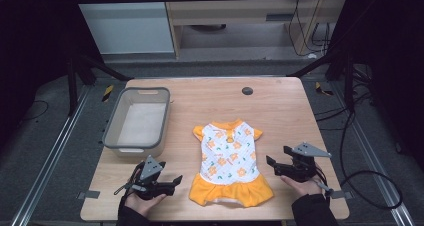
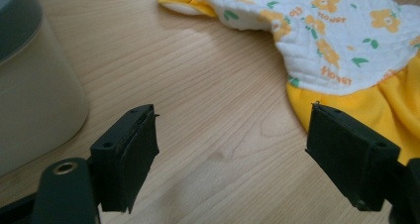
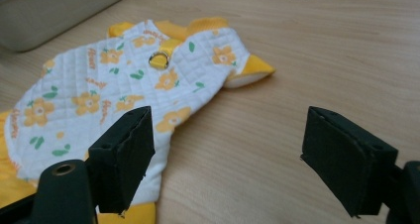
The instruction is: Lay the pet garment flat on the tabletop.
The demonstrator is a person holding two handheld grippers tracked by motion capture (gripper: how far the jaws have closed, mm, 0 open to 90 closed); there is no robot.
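On wood-grain table [image 1: 280, 111] | quilted floral dress [image 1: 229, 156] flat | rounded grey bin [image 1: 137, 120]

The table [image 1: 280, 111] showed pale wood, grain plain to see, smooth with a soft sheen. The little dress [image 1: 228, 153] was quilted white cloth, stitched in diamonds and printed with orange flowers, its yellow skirt a plainer matt fabric; a small metal ring [image 3: 159, 59] glinted near the collar. The tub [image 1: 137, 122] looked like grey matt plastic. Both grippers' pads [image 2: 141, 149] were black, matt and slightly rough-edged.
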